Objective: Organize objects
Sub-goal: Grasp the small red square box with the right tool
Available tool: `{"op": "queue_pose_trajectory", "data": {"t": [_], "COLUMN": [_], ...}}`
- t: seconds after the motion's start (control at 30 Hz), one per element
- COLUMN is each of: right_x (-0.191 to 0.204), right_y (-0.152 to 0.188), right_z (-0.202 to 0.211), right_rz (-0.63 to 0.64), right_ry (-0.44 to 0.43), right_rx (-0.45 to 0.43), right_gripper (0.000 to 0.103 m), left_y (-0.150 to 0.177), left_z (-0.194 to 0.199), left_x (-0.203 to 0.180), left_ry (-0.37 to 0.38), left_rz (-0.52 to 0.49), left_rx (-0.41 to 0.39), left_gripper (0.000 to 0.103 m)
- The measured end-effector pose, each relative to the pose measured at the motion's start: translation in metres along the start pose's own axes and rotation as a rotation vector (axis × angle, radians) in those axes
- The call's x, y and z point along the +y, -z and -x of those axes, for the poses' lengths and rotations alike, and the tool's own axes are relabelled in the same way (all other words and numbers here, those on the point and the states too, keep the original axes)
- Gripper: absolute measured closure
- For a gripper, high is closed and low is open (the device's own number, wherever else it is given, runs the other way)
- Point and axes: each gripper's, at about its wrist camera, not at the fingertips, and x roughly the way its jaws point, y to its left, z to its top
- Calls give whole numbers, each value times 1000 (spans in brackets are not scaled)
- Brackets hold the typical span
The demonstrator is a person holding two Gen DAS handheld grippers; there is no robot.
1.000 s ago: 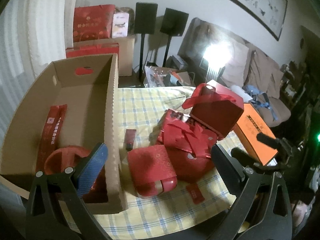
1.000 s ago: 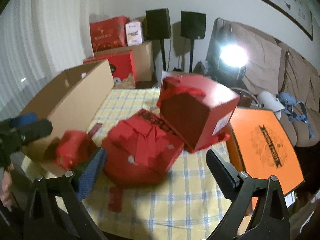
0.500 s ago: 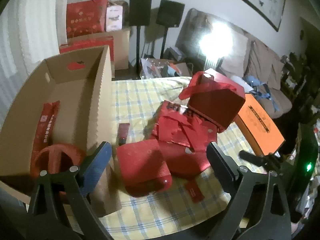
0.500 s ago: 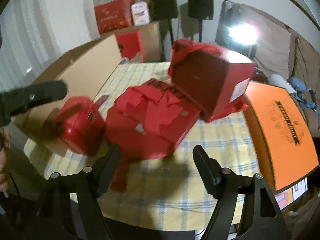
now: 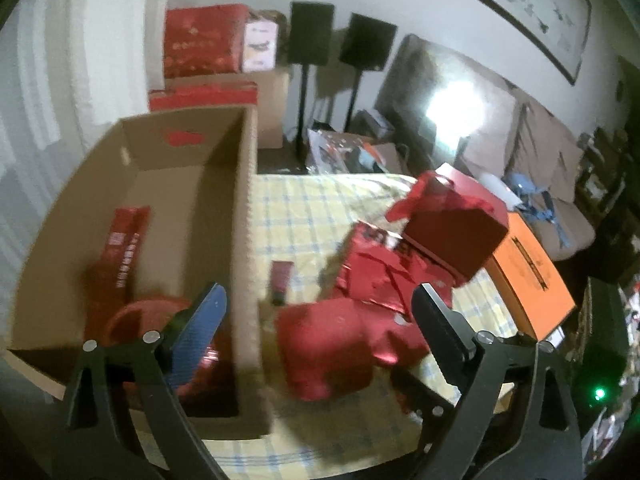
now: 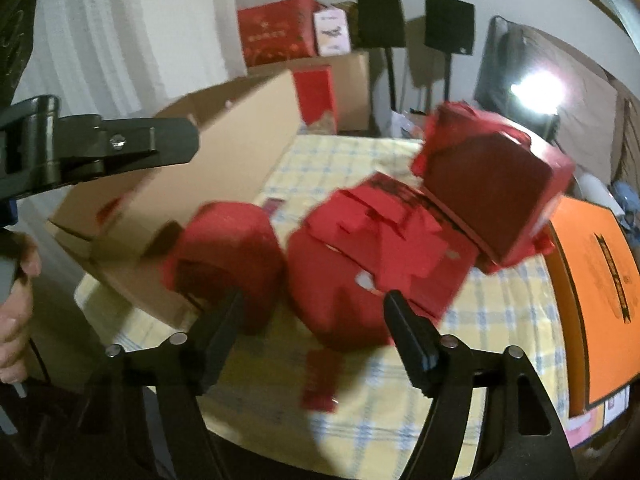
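Note:
A small rounded red box (image 5: 324, 348) (image 6: 228, 252) lies on the checked tablecloth (image 5: 312, 216) beside the open cardboard carton (image 5: 248, 240) (image 6: 224, 168). My left gripper (image 5: 320, 320) is open and straddles the carton's wall and this box without touching it. A crumpled red box (image 6: 372, 248) (image 5: 384, 276) leans against a dark red cube box (image 6: 492, 184) (image 5: 452, 236). My right gripper (image 6: 314, 324) hovers just in front of the crumpled box. Its jaws are opening and press on nothing. The left gripper's finger (image 6: 120, 148) shows at upper left.
An orange flat box (image 6: 596, 280) (image 5: 532, 280) fills the table's right side. A red card (image 6: 320, 380) lies near the front edge, a small dark red item (image 5: 280, 280) by the carton. Inside the carton lie a long red packet (image 5: 124, 248) and a round red thing (image 5: 148, 316). A person's hand (image 6: 16, 300) is at far left.
The right gripper has come lower and closer to the red pile, and its jaws stand narrower than a second ago. The left gripper's jaws narrowed slightly.

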Motion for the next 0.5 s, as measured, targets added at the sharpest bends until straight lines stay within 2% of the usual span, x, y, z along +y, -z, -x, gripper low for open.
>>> {"op": "queue_pose_trajectory", "data": {"t": [0.2, 0.5], "right_x": [29, 47], "right_y": [-14, -22], "right_z": [-7, -29], "right_rz": [45, 31], "right_ry": [-31, -82], "right_rx": [-26, 3], "right_gripper": [22, 22], "left_y": [-5, -3], "left_z": [9, 18], "left_x": [28, 56], "left_ry": [-42, -64], "left_rz": [50, 91], "left_rx": [-22, -33], "left_gripper": [7, 7]}}
